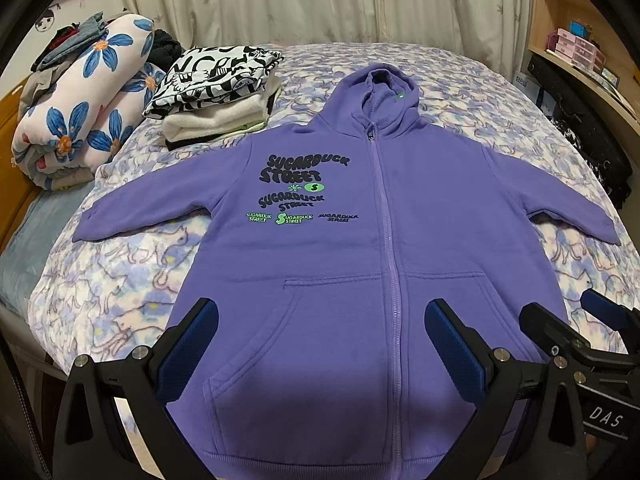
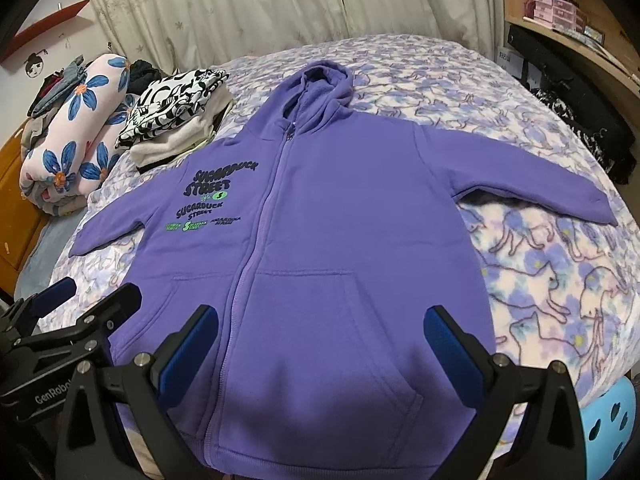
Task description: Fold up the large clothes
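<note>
A purple zip hoodie point(image 1: 340, 248) with black and green "Sugarduck Street" print lies flat, front up, on the bed, sleeves spread to both sides and hood away from me. It also shows in the right wrist view point(image 2: 320, 220). My left gripper point(image 1: 320, 316) is open and empty, held above the hoodie's hem over the left pocket. My right gripper point(image 2: 320, 316) is open and empty above the right pocket. The right gripper also shows in the left wrist view point(image 1: 568, 312), and the left gripper shows in the right wrist view point(image 2: 92, 296).
The bed has a purple cat-print blanket point(image 1: 120, 280). A stack of folded clothes point(image 1: 216, 92) and a rolled flower-print quilt point(image 1: 80, 112) sit at the far left. Curtains hang behind, and a wooden shelf point(image 1: 580, 40) stands to the right.
</note>
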`<state>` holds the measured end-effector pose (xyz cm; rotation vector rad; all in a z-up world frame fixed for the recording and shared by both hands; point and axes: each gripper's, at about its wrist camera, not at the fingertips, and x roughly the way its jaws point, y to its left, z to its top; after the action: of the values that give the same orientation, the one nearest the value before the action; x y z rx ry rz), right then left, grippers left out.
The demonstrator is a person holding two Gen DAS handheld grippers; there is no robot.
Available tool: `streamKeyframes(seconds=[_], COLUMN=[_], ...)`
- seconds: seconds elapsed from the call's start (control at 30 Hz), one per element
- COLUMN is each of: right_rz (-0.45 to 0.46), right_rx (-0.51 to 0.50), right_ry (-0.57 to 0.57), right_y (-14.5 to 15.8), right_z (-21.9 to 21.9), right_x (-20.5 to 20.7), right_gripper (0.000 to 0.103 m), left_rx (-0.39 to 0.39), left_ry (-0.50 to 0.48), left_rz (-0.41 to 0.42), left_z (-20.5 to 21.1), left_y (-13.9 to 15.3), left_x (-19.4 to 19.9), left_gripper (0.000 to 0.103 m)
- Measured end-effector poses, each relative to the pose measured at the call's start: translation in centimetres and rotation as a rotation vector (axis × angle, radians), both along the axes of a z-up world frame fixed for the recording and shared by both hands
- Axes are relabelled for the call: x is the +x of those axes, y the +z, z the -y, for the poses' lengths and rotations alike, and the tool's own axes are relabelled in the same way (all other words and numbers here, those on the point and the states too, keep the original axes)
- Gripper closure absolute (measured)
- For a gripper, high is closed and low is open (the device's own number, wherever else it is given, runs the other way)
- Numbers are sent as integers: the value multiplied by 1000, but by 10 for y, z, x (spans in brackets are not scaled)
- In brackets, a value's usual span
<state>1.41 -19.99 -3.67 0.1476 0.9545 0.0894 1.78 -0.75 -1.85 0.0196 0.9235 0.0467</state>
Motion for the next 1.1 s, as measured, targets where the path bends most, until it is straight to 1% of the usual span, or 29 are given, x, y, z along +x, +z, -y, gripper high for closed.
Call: streamKeyframes(seconds=[0.17, 0.37, 0.47, 0.6, 0.63, 0.7, 0.83, 0.97, 1.07, 1.1], right_rz=[-6, -11, 9, 42, 54, 89, 178, 247, 322, 334], right_rx=[32, 38, 28, 41, 36, -8, -150, -175, -194, -203], right_ry=[6, -13, -8, -21, -26, -42, -71, -107, -171, -189], right_y=[-1, 1, 3, 12, 15, 21, 37, 53, 68, 72], right_z=[4, 11, 12, 25, 28, 32, 38, 59, 80, 85], right_x=[4, 10, 11, 20, 22, 25, 30, 38, 40, 41], right_gripper=[0, 0, 0, 0, 0, 0, 0, 0, 0, 0], left_rx=[1, 16, 32, 64, 75, 94, 103, 124, 117, 118], left_ry=[-2, -13, -21, -27, -28, -33, -62, -97, -119, -128], left_rz=[1, 11, 18, 37, 46, 66, 99, 161, 206, 219], left_z=[1, 9, 12, 21, 23, 28, 37, 53, 66, 71], left_y=[0, 5, 7, 10, 11, 15, 26, 40, 51, 53], left_x=[0, 11, 17, 25, 26, 32, 43, 54, 66, 70], left_gripper=[1, 1, 1, 1, 1, 1, 1, 1, 1, 1])
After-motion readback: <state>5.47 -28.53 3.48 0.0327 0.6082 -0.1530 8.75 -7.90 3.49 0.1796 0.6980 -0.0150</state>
